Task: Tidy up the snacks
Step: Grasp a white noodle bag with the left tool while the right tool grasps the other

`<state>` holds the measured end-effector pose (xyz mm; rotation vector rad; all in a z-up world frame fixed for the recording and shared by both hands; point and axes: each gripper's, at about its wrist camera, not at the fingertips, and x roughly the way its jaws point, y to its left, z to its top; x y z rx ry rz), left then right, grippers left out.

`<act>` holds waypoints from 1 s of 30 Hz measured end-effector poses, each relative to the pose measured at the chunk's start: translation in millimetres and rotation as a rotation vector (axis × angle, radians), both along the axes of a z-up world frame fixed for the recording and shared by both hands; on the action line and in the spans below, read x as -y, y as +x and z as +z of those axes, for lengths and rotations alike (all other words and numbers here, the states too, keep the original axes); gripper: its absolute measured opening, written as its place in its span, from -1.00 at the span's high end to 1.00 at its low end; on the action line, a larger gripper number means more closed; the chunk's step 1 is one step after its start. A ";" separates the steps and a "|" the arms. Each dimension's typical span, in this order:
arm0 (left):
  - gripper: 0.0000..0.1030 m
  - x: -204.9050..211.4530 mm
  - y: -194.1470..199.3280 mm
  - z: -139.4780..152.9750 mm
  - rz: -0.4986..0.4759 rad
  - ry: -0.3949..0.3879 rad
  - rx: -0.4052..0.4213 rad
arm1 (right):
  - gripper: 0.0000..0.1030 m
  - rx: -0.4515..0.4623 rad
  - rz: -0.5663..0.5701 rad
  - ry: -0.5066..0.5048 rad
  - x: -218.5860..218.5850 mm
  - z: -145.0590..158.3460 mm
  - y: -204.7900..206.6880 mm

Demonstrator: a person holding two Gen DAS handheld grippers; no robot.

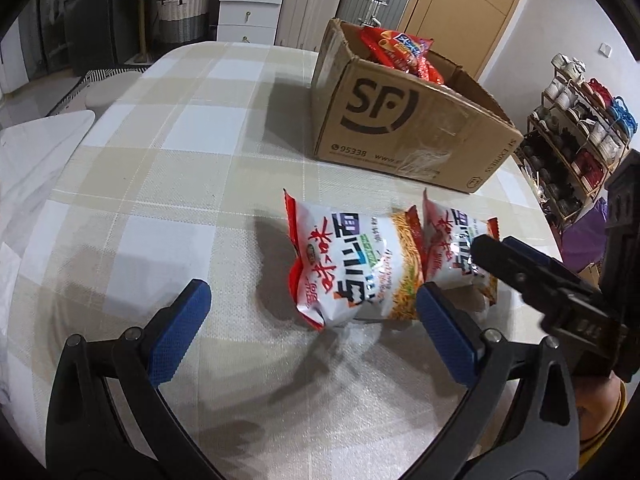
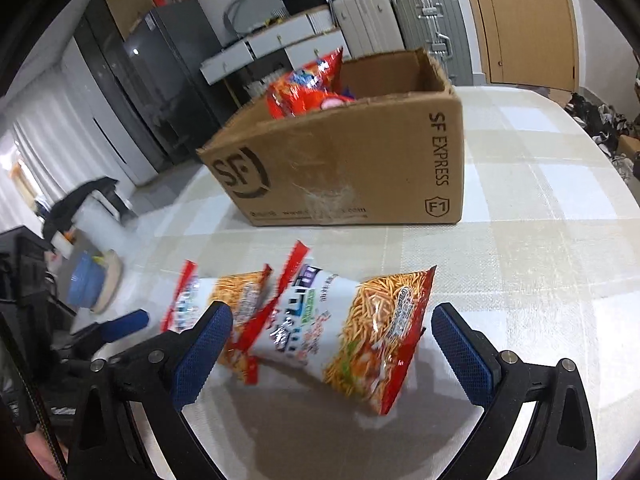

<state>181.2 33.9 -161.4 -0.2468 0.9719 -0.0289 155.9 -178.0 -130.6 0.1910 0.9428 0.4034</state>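
Cardboard box [image 2: 360,160] holds red snack bags [image 2: 308,88].

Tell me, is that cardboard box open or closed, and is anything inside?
Open. The cardboard box has no lid or flaps over its top, and red snack bags show above its rim. How full it is cannot be told.

From my left wrist view, the right gripper [image 1: 486,246] covers the far end of the right-hand noodle bag [image 1: 448,236]. Cardboard box [image 1: 400,128]: its walls hide the lower parts of the red snack bags [image 1: 400,50] inside. On my right wrist view, the left-hand noodle bag [image 2: 224,300] beside the box is motion-blurred, print unreadable; my near finger [image 2: 200,356] covers its lower corner.
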 end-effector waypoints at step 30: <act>-0.98 1.6 -2.6 -1.5 0.008 0.004 -0.018 | -0.07 0.037 0.036 0.079 10.9 -3.7 -15.5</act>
